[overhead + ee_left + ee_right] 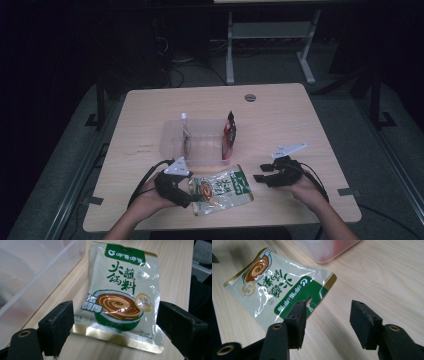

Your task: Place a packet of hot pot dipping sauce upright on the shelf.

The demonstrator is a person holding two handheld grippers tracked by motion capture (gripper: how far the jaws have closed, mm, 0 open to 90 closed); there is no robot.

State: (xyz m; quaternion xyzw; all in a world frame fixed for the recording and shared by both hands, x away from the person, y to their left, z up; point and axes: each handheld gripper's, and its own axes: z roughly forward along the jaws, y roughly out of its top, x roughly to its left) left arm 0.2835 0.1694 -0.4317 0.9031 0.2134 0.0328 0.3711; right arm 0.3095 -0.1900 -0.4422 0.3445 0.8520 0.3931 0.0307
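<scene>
The left tongs [115,322] are spread wide around the near end of a sauce packet [120,292] lying flat on the tabletop [280,115], pads not touching it. The right tongs [328,322] are half spread and empty — the packet's green end lies just beyond. A clear bin [197,142] stands behind; its contents are hard to make out.
</scene>
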